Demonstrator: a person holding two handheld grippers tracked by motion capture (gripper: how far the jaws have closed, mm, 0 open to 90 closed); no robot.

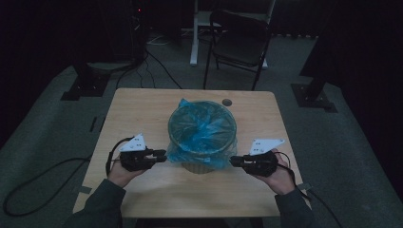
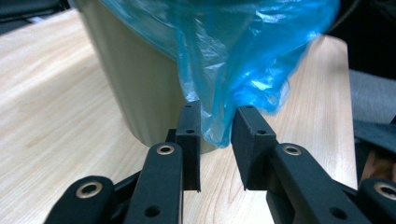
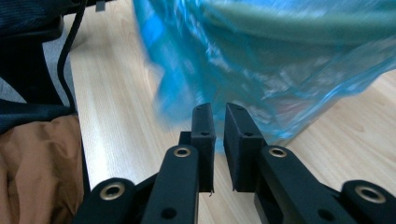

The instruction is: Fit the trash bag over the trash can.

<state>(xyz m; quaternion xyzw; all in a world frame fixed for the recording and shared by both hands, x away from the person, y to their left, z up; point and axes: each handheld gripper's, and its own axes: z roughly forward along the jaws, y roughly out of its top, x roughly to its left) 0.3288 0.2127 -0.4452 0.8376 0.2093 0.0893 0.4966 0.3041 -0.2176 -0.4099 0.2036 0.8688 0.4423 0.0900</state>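
From above, a bin [image 1: 202, 137] lined with a blue bag [image 1: 199, 124] stands mid-bench [image 1: 142, 107], and I hold my left hand-held gripper [image 1: 162, 155] at the bag's overhang on its left side and my right hand-held gripper [image 1: 233, 161] at the overhang on its right, both pointing inward at the bin. Along my left hand-held gripper [image 2: 217, 133], the jaws stand apart with a hanging fold of the bag [image 2: 233, 70] dropping into the gap; the pads do not press it, so it is released, just beside the bin wall [image 2: 140, 88]. Along my right hand-held gripper [image 3: 218, 128], the jaws stand a narrow gap apart with the blurred bag [image 3: 261, 70] just beyond their tips; I see no film pinched, so it is released too.
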